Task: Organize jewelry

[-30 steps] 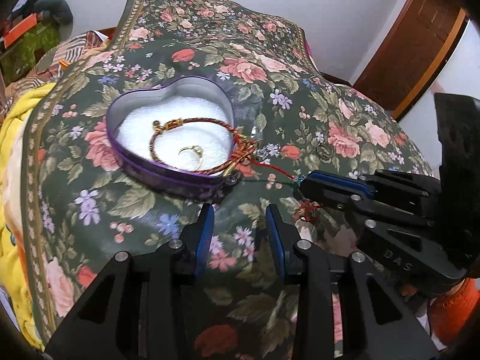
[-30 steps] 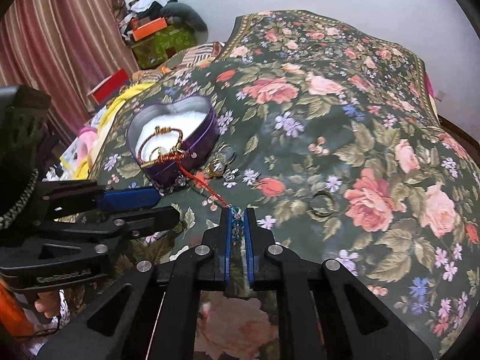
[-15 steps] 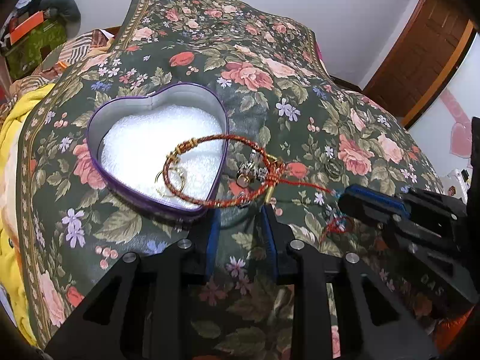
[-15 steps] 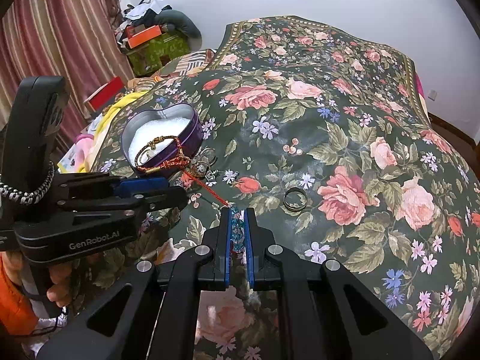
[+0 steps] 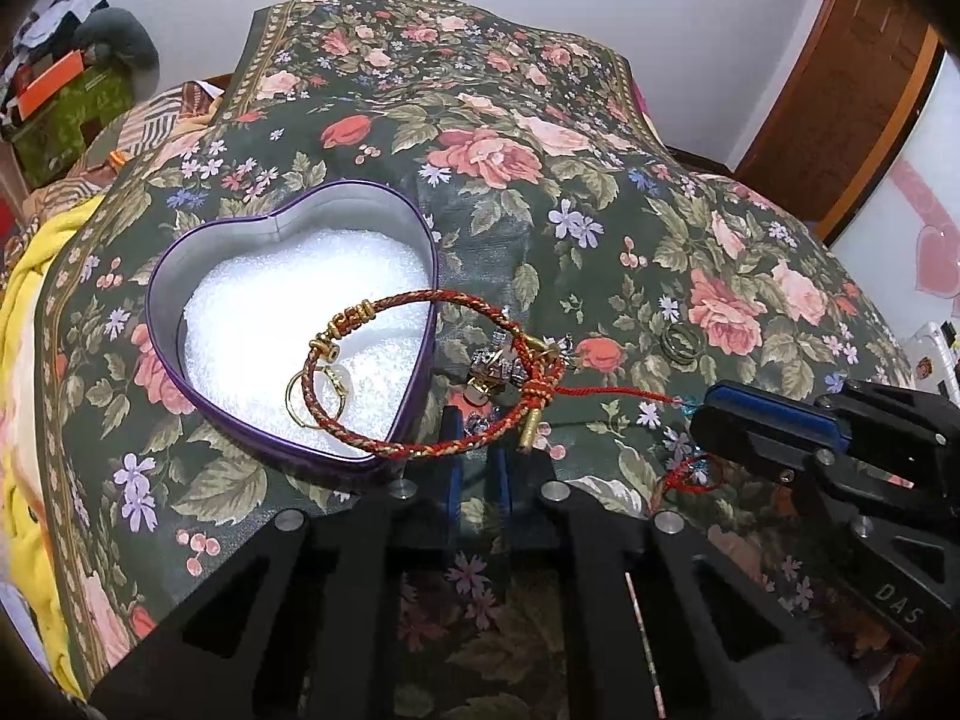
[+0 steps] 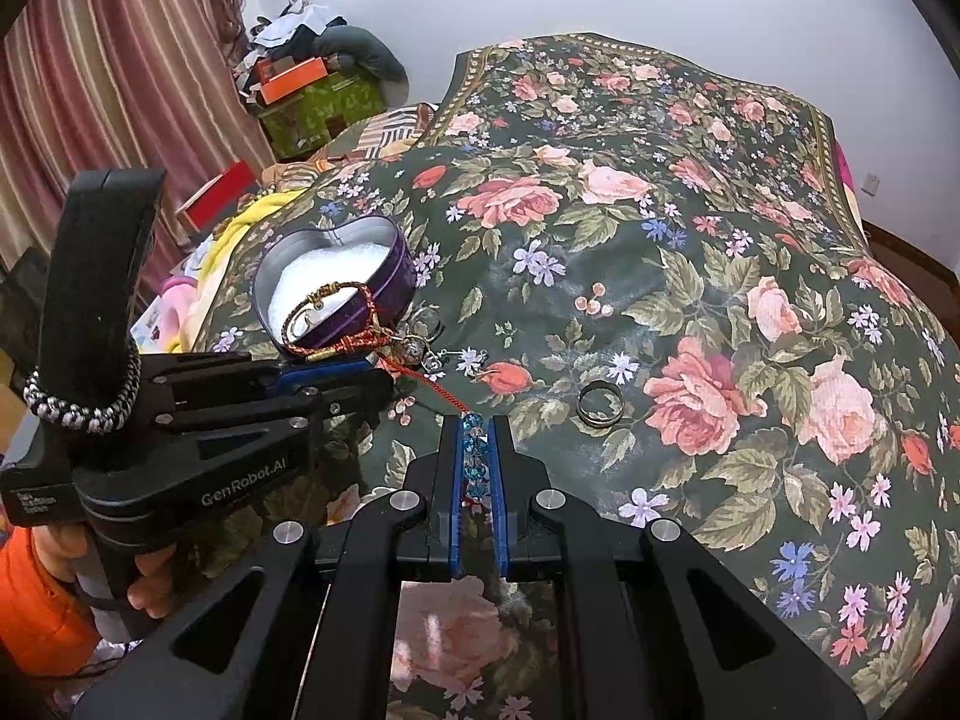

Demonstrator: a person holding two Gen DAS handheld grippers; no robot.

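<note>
Right tool (image 6: 476, 468) clamps blue bead tail of red-gold braided cord bracelet (image 5: 420, 384), keeping cord taut. Left tool (image 5: 478, 438), jaws just closed, seemingly pinching loop to steer into purple heart-shaped tin (image 5: 180, 264).

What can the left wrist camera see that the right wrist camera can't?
Only the left wrist camera shows the brown wooden door. Only the right wrist camera shows the striped curtain and a person's hand with an orange sleeve. Both show the heart tin, the red bracelet draped over its edge, a loose ring and the flowery bedspread.
</note>
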